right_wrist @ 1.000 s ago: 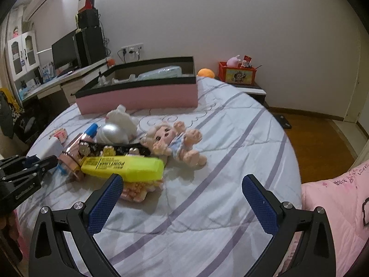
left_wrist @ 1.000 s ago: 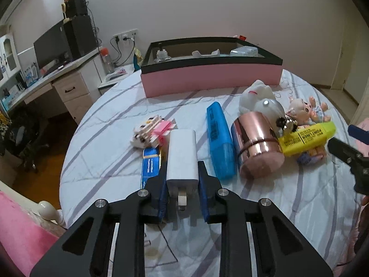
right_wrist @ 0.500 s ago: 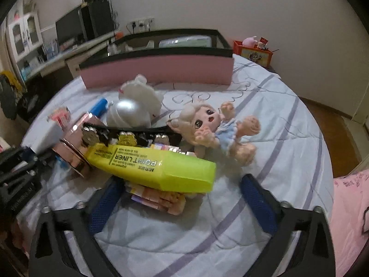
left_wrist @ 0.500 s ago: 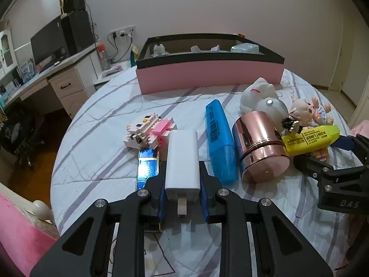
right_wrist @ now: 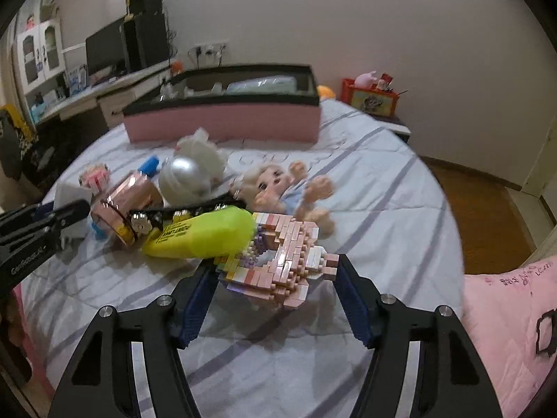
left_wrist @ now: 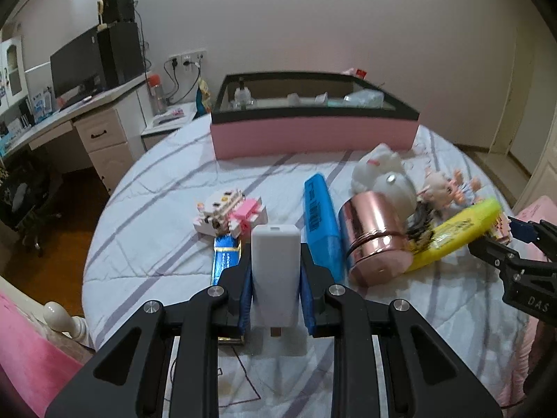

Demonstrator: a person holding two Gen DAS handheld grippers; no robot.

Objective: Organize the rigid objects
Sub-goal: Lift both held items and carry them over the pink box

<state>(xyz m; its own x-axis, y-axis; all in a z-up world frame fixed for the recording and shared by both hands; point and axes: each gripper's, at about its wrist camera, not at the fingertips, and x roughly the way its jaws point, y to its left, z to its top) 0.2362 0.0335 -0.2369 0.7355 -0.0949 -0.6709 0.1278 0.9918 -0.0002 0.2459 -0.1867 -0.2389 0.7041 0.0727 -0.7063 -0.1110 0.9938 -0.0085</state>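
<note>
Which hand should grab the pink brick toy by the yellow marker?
Right. The right gripper already straddles the pink brick toy, its jaws closing around it. The left gripper is busy, shut on the white charger.

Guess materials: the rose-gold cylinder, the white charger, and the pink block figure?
Rose-gold cylinder: likely polished metal or metallised plastic, mirror-like reflections. White charger: matte moulded plastic, smooth, metal prong. Pink block figure: hard plastic micro-bricks, stepped studded edges.

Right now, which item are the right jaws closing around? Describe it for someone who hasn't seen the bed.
On the striped bed, in front of the long pink box, lies a toy pile. Nearest the right gripper is a pink brick-built model, beside the yellow highlighter. It alone is studded blocks; the jaws are closing around it.
</note>
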